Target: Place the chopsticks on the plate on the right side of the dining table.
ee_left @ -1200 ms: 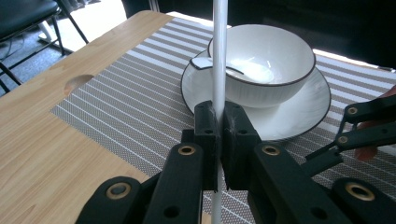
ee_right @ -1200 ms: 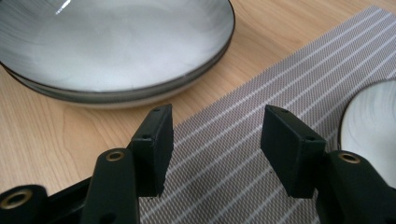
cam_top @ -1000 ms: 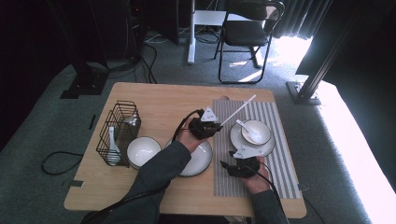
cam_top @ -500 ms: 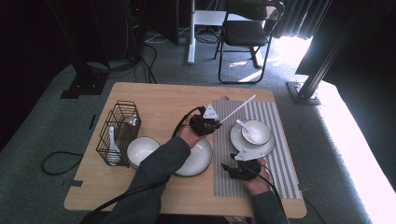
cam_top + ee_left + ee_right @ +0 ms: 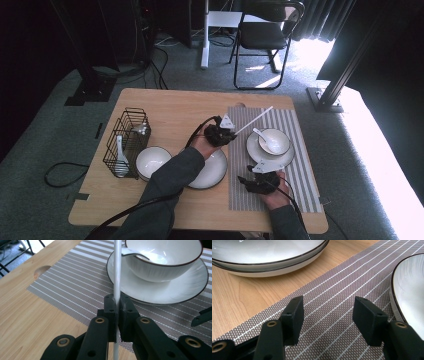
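Note:
My left gripper [image 5: 230,134] is shut on a thin white stick [image 5: 254,120] that slants up and to the right over the striped placemat [image 5: 280,170]. In the left gripper view the pads [image 5: 110,306] pinch the stick [image 5: 117,277] just in front of a white bowl [image 5: 162,260]. The bowl holds a white spoon [image 5: 130,252] and stands on a dark-rimmed plate [image 5: 175,290]. My right gripper [image 5: 248,181] hovers low over the placemat's near left part. Its jaws [image 5: 328,312] stand open with nothing between them.
A shallow white plate [image 5: 207,170] lies on the wooden table [image 5: 165,107] left of the placemat, with a white bowl [image 5: 153,161] beside it. A black wire basket [image 5: 127,140] with a spoon stands at the left. A folding chair [image 5: 262,35] stands beyond the table.

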